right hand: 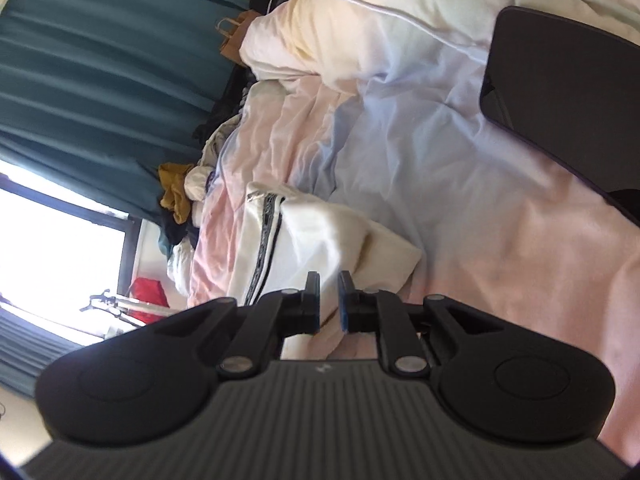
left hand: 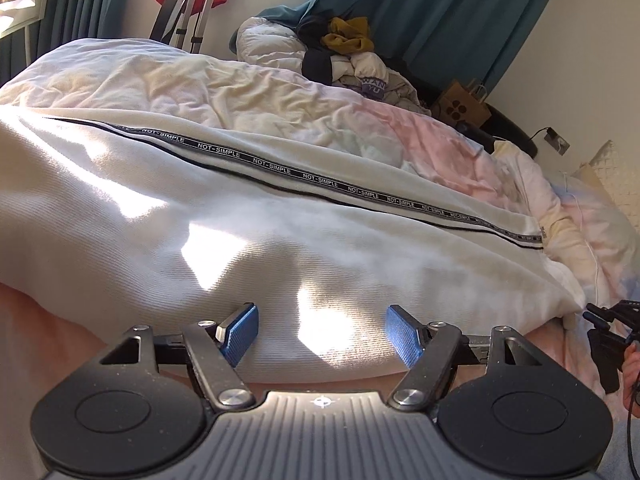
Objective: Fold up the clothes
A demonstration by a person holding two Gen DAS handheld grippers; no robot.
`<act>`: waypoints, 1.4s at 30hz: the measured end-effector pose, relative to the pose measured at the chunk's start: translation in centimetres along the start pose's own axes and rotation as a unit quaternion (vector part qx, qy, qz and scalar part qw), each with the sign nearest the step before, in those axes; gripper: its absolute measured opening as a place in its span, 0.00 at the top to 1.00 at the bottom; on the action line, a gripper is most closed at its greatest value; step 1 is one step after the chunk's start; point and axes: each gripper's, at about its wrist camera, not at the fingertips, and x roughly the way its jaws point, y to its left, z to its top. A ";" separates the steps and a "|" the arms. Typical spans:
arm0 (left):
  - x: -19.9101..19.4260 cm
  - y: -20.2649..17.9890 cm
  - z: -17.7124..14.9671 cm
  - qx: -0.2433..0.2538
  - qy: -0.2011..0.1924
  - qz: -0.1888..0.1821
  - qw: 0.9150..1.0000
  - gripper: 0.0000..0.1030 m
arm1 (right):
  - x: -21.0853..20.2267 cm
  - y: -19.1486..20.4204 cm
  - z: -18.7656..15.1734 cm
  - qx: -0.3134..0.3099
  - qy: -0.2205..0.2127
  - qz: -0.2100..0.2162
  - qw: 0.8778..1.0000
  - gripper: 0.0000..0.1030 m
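White top (left hand: 280, 240) w/ a black printed tape (left hand: 360, 192) lies spread on the bed cover (left hand: 280, 92). It sits right ahead of and under the left gripper (left hand: 320, 332), and its near hem runs between the two blue pads (left hand: 240, 332). Those jaws stand wide apart w/ nothing pinched, though cloth lies between them.

Right gripper (right hand: 329, 300) is shut down to a thin slit. A corner of the top sits just past its fingertips; can't tell if any hem is actually nipped or if the jaws met on air.

Risks, as I judge them:
- If the right grip missed the corner, a lift raises one side only, so the top drags and the fold goes skewed.
- The soft, rumpled cover sits directly under both sets of fingers. A deep close on the left could take cover along w/ the hem, so the whole bedding tugs up.
- The top looks doubled near the right fingertips. Catching one layer only would let the other sag and bunch.
- A thin pinch at the very edge could slip mid-carry.
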 end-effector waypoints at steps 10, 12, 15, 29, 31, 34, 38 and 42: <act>-0.1 0.1 -0.2 -0.004 0.003 -0.019 1.000 0.29 | 2.7 -0.5 -2.2 0.117 0.053 -0.008 0.992 0.45; 0.3 0.0 -0.2 0.001 0.007 -0.013 1.000 0.29 | 3.4 -0.2 -2.2 0.109 0.048 -0.011 0.993 0.45; 0.9 -0.5 -0.3 0.014 0.011 0.003 1.000 0.29 | 4.0 0.1 -2.0 0.097 0.025 -0.025 0.995 0.45; 2.0 -1.6 -0.2 0.036 0.013 0.021 0.999 0.27 | 8.0 2.0 1.2 -0.043 -0.051 0.005 0.998 0.46; 2.1 -1.7 -0.1 0.037 0.012 0.019 0.999 0.27 | 9.1 1.6 1.4 -0.038 -0.042 -0.018 0.998 0.46; 2.2 -1.9 0.1 0.039 0.012 0.019 0.999 0.27 | 9.7 1.0 1.6 -0.029 -0.041 -0.034 0.998 0.58; 2.1 -1.8 0.3 0.034 0.011 0.012 0.999 0.27 | 8.4 3.9 1.0 -0.078 -0.072 -0.035 0.994 0.84; 1.2 -0.5 0.9 -0.007 0.001 -0.035 0.999 0.27 | 6.4 7.8 0.2 -0.123 -0.117 -0.012 0.985 0.86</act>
